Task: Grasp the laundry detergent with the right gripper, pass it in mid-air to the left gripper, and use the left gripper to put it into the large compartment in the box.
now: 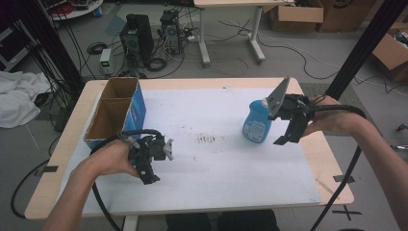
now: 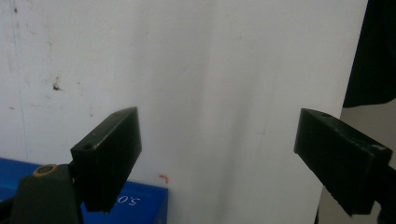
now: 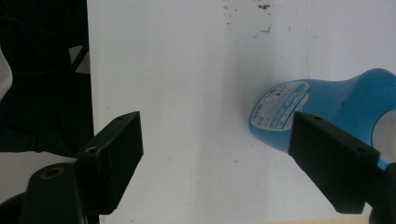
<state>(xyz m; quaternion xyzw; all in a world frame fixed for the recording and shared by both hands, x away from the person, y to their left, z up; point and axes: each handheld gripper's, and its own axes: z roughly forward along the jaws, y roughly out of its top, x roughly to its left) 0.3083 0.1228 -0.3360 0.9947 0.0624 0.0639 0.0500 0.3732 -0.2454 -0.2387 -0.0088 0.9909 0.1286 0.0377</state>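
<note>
A blue bottle (image 1: pixel 256 122) with a white cap stands upright on the white sheet (image 1: pixel 216 163) at the table's right side. My right gripper (image 1: pixel 287 137) hangs just right of it, pointing down, open, with nothing between its fingers. In the right gripper view the bottle (image 3: pixel 289 105) lies partly behind one jaw, outside the open gripper (image 3: pixel 217 126). My left gripper (image 1: pixel 148 173) rests low over the sheet at the front left, beside the box. Seen from the left gripper view, the gripper (image 2: pixel 219 126) is open over bare sheet.
A cardboard box (image 1: pixel 139 108) with blue sides and two open compartments stands at the table's left; its blue side (image 2: pixel 140 205) is close to my left jaw. Beyond the table are computer towers (image 1: pixel 137 38), cables, another table (image 1: pixel 231 29) and cardboard boxes (image 1: pixel 296 17).
</note>
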